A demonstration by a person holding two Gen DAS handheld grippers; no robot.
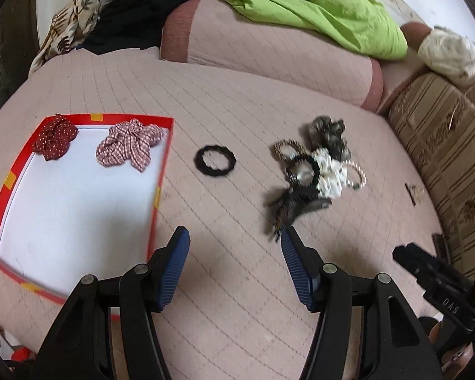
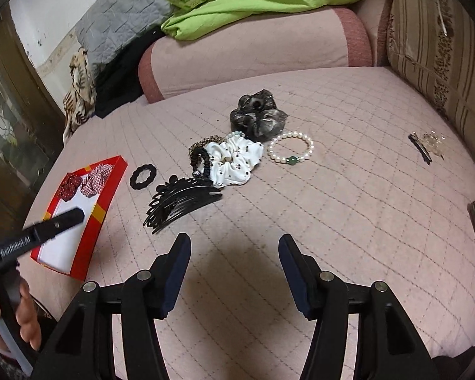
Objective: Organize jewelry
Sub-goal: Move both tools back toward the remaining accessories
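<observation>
Pink quilted bedding (image 2: 332,221) carries a seemingly tangled jewelry heap (image 2: 234,158); left tongs (image 1: 234,237) and right tongs (image 2: 234,243) gape empty.

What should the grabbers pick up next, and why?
Probably the black ring hair tie. It lies alone, closest to the red box, where two scrunchies already sit. The left gripper is open and empty, so it could likely reach forward and close on it.

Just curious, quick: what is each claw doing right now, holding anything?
Left claw: open, holding nothing, above the pink quilt.
Right claw: open, holding nothing.
</observation>
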